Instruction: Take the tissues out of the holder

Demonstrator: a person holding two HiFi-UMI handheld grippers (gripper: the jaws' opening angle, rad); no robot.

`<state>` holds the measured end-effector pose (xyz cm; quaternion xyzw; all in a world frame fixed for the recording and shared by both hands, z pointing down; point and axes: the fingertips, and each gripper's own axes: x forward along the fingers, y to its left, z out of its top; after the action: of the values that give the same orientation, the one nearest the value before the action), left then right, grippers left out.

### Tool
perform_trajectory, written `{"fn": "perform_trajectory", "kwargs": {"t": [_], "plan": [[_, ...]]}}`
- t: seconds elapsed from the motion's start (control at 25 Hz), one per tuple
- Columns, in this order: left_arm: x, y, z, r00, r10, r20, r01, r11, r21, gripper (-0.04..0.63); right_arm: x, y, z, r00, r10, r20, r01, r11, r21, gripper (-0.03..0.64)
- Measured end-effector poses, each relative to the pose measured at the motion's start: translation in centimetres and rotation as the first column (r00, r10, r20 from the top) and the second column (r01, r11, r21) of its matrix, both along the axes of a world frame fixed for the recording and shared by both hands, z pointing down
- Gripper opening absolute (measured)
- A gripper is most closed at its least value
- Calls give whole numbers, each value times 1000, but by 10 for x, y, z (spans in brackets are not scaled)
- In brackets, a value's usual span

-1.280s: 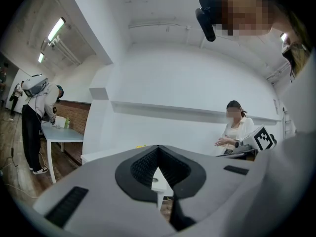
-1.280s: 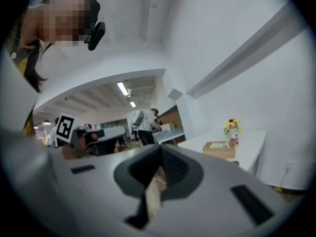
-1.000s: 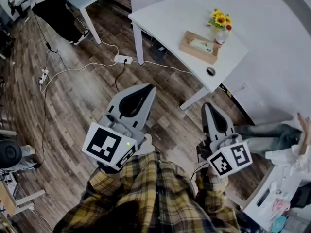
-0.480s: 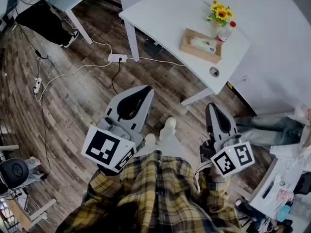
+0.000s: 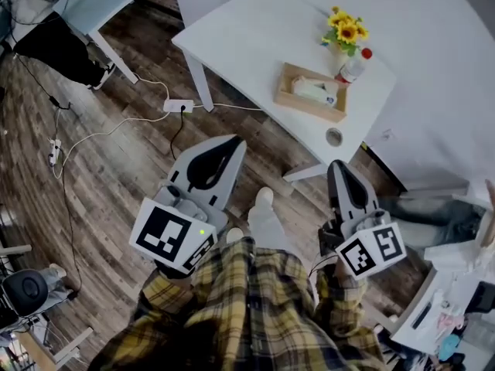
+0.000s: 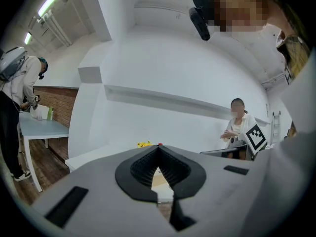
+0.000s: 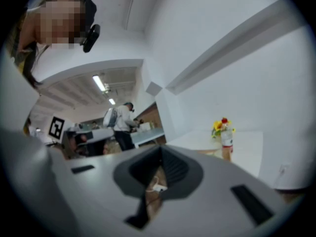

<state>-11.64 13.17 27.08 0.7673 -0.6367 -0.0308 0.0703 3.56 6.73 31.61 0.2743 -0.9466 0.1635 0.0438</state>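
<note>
White table, wooden holder with white tissues; left claw, right claw closed, empty

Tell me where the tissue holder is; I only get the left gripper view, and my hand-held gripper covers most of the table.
Observer: In the head view the wooden holder lies on the white table beside the sunflower vase, tissues in it.
Operator: Is my other hand carrying anything?
Observer: No; the right hand-held gripper has its jaws together, nothing between them.
Operator: Any obstacle on the way there?
Observer: A power strip with cables lies on the wooden floor near the table.
</note>
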Motion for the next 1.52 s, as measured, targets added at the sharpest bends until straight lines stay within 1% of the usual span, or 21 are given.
{"fn": "perform_trajectory", "kwargs": {"t": [0.24,0.44,0.6,0.8,1.04,1.2,1.36,1.52], "plan": [[-16,-65,-15,999,-40,7,39,999,23,15,-4,-67,-13,1000,-4,18,4,1000,20,12],[-8,-116,-25,999,-39,25,38,999,32,15,3,-119,-27,999,-6,37,4,999,43,12],[-3,-143,-27,999,-34,36,33,999,31,15,3,-147,-29,999,-10,44,8,999,46,12],[0,-170,-23,999,-17,38,16,1000,21,15,3,-168,-23,999,-7,43,6,999,32,11],[-8,-210,-16,999,44,27,-44,999,13,14,-7,-197,-17,999,37,29,-38,999,26,12],[-21,-247,-15,993,116,27,-117,993,15,14,-21,-226,-17,995,97,24,-98,995,27,12],[-40,-288,-12,979,201,16,-201,979,8,15,-43,-258,-19,987,160,20,-160,987,28,12],[-58,-325,-14,956,294,15,-294,956,5,15,-67,-286,-24,974,227,19,-228,973,30,11]]}}
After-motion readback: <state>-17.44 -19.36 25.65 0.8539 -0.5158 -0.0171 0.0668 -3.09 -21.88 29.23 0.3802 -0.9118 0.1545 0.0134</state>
